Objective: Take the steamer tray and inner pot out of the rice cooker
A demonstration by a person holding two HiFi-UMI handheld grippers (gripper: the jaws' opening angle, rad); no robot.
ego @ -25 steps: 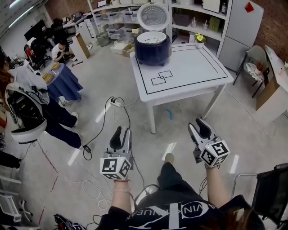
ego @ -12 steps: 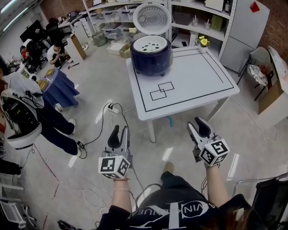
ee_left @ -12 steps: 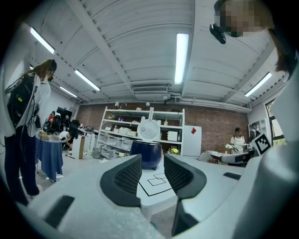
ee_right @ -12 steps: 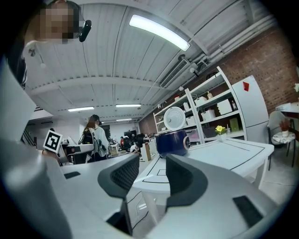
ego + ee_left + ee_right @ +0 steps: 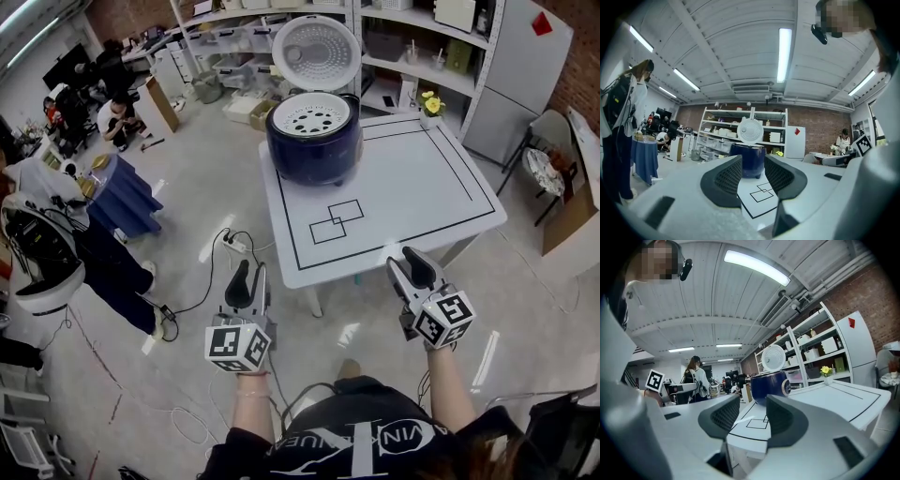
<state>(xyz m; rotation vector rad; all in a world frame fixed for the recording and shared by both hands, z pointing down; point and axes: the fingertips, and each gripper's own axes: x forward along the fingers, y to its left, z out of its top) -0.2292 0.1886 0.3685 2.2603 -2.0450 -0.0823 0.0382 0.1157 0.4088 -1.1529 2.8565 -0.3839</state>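
Note:
A dark blue rice cooker [image 5: 313,142] stands at the far left corner of the white table [image 5: 422,197], its round lid [image 5: 317,52] up. A white perforated steamer tray [image 5: 311,114] lies in its top; the inner pot is hidden beneath. My left gripper [image 5: 251,281] hovers open and empty over the floor before the table's near left corner. My right gripper [image 5: 407,267] is open and empty at the table's near edge. Both gripper views look level at the rice cooker [image 5: 748,159] [image 5: 769,385] far ahead between the jaws.
Black outlines of squares [image 5: 333,222] are drawn on the table. A small yellow flower pot [image 5: 432,105] stands at the far edge. Shelves [image 5: 412,42] and a grey cabinet [image 5: 520,70] stand behind. Cables [image 5: 220,258] trail on the floor left. A person [image 5: 56,248] stands at left.
The table and rice cooker have come closer and lower in the head view as both grippers moved toward them. The jaws of both kept the same opening.

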